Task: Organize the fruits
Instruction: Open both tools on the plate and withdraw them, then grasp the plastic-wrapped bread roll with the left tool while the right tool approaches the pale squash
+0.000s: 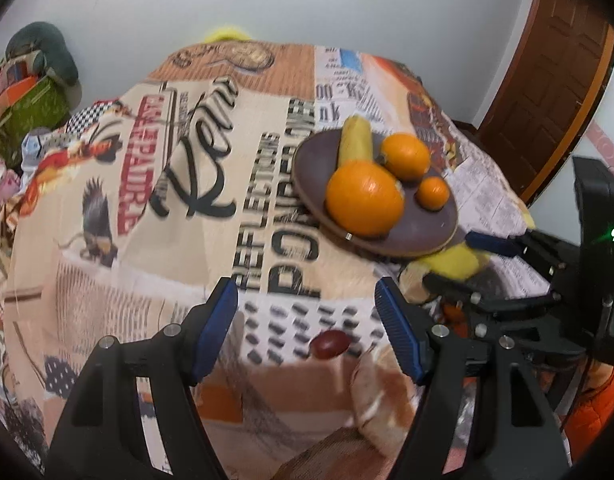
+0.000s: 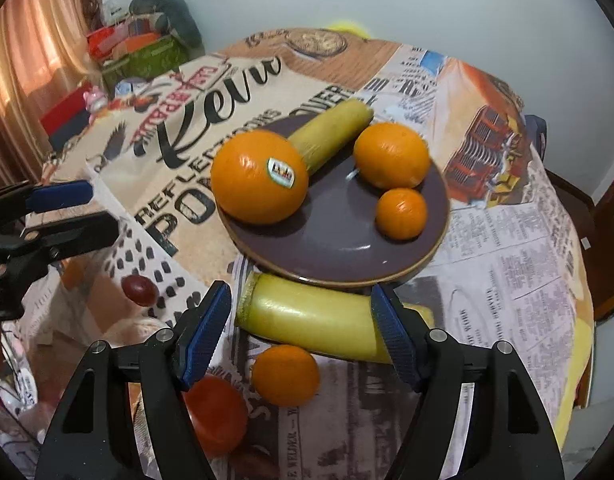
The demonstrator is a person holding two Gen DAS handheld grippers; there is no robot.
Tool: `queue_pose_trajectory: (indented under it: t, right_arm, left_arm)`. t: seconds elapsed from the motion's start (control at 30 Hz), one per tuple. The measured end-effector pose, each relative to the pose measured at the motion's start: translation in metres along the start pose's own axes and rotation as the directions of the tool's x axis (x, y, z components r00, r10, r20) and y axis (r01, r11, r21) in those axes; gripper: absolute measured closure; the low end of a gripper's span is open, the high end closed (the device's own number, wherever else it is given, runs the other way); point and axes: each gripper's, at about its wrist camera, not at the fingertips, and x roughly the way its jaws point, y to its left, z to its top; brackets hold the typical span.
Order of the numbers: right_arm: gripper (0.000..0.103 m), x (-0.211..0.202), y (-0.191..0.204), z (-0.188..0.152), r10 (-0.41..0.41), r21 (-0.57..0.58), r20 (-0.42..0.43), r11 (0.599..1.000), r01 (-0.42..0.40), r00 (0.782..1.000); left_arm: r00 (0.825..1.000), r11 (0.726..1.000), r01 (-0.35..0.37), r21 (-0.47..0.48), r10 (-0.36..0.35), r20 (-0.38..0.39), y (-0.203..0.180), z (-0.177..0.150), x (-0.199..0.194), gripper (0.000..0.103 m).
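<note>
Left wrist view: left gripper (image 1: 307,316) spread wide, holding nothing, above the printed tablecloth (image 1: 147,200). A red grape (image 1: 330,344) lies on the cloth between its fingers. Brown plate (image 1: 423,232) ahead carries a large orange (image 1: 365,199), a second orange (image 1: 405,156), a small mandarin (image 1: 432,192) and a banana (image 1: 355,142). Right gripper (image 1: 463,258) enters from the right, spread around a yellow banana beside the plate.

Right wrist view: right gripper (image 2: 301,330) wide, fingers either side of the loose banana (image 2: 307,320), just beside the plate rim (image 2: 347,276). A small orange (image 2: 285,375) and a red-orange fruit (image 2: 217,416) lie nearer on the cloth.
</note>
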Motion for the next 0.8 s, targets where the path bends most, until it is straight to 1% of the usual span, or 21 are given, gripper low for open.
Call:
queue_pose_trajectory:
  t: [0.07, 0.17, 0.27, 0.47, 0.57, 0.67, 0.73, 0.8]
  right_arm:
    - [0.033, 0.0, 0.0, -0.002, -0.02, -0.011, 0.005, 1.0, 0.02, 1.0]
    - [0.033, -0.001, -0.004, -0.002, -0.004, 0.0, 0.008, 1.0, 0.004, 1.0]
    - [0.033, -0.005, -0.01, -0.006, -0.018, 0.016, 0.007, 1.0, 0.018, 1.0]
    - [0.033, -0.014, -0.038, -0.015, -0.052, 0.09, 0.005, 0.995, 0.051, 0.999]
    - [0.035, -0.019, -0.054, -0.023, -0.066, 0.127, 0.0, 0.99, 0.065, 0.998]
    - [0.035, -0.022, -0.071, -0.033, -0.08, 0.168, -0.024, 0.982, 0.083, 0.996]
    - [0.035, -0.025, -0.078, -0.04, -0.081, 0.189, -0.039, 0.978, 0.087, 0.996]
    - [0.035, -0.032, -0.082, -0.047, -0.078, 0.203, -0.031, 0.976, 0.082, 0.997]
  left_arm:
    - [1.0, 1.0, 0.0, -0.007, 0.0, -0.016, 0.002, -0.004, 0.003, 0.032]
    - [0.999, 1.0, -0.002, -0.007, 0.002, -0.035, 0.002, -0.011, 0.006, 0.032]
    - [0.999, 1.0, 0.006, -0.007, -0.006, -0.048, -0.001, -0.018, 0.005, 0.032]
    - [0.997, 1.0, 0.021, 0.006, -0.02, -0.07, -0.013, -0.028, 0.005, 0.032]
    - [0.996, 1.0, 0.022, 0.019, -0.021, -0.083, -0.02, -0.033, 0.005, 0.032]
    - [0.995, 0.999, 0.025, 0.029, -0.023, -0.096, -0.027, -0.04, 0.004, 0.032]
    - [0.994, 0.999, 0.03, 0.033, -0.027, -0.107, -0.031, -0.045, 0.005, 0.032]
    - [0.993, 0.999, 0.03, 0.038, -0.026, -0.112, -0.035, -0.051, 0.006, 0.032]
